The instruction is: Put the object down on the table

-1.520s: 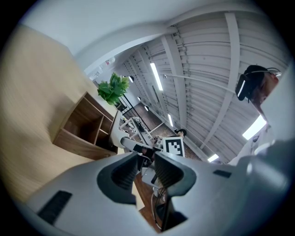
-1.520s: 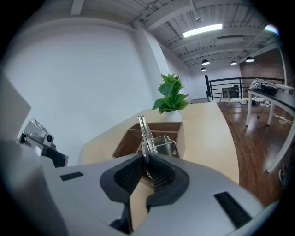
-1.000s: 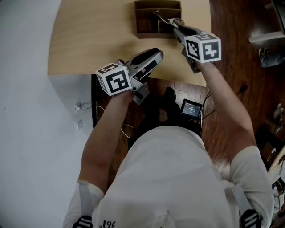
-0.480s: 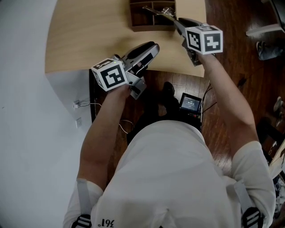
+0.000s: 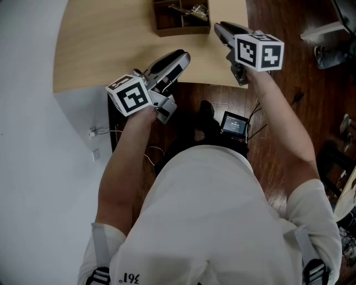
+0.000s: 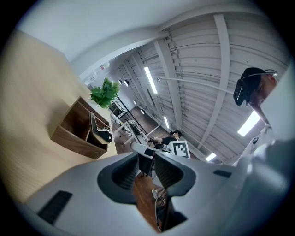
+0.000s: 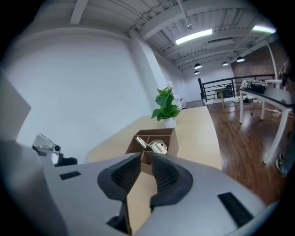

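The metal utensil (image 5: 189, 9) lies in the wooden box (image 5: 167, 29) at the table's (image 5: 100, 44) far edge. The right gripper (image 5: 218, 26) is just short of the box, jaws narrowly parted and empty. The left gripper (image 5: 181, 54) is over the near edge, likewise slightly parted and empty. A potted plant (image 7: 166, 108) stands beyond the box.

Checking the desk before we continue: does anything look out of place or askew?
A shiny metal tool lies slanted in the wooden organizer, one end sticking up past its rim. It is in the box, not flat on the table.
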`<action>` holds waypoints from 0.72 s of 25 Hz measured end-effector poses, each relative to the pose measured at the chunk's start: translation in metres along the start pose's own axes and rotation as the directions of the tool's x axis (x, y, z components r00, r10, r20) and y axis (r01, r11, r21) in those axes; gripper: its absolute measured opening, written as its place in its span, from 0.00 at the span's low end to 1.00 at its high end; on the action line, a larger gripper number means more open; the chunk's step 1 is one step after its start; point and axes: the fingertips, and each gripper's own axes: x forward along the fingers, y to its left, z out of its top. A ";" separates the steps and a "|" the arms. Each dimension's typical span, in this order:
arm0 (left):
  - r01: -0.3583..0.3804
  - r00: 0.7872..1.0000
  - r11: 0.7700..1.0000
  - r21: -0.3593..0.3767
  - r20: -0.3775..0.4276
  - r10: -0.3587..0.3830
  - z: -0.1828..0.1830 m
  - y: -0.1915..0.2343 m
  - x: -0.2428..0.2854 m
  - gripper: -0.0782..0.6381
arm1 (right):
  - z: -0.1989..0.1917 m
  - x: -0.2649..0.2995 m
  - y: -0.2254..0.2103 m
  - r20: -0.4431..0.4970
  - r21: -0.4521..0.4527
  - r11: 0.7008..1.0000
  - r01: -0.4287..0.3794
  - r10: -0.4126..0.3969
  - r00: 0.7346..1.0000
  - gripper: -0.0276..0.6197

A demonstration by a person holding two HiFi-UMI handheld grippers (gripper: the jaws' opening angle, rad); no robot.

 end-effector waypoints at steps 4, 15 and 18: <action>-0.011 1.000 1.000 0.024 0.010 0.011 0.002 -0.005 -0.004 0.26 | -0.005 -0.012 0.004 0.006 0.036 0.999 -0.020 0.019 1.000 0.13; 0.009 0.998 0.994 0.111 0.068 -0.016 0.004 -0.049 -0.042 0.13 | -0.009 -0.058 0.050 0.022 0.011 0.998 -0.057 0.056 0.998 0.05; 0.005 0.997 0.993 0.118 0.078 -0.014 0.003 -0.054 -0.050 0.12 | -0.011 -0.067 0.062 0.022 0.007 0.997 -0.078 0.078 0.997 0.05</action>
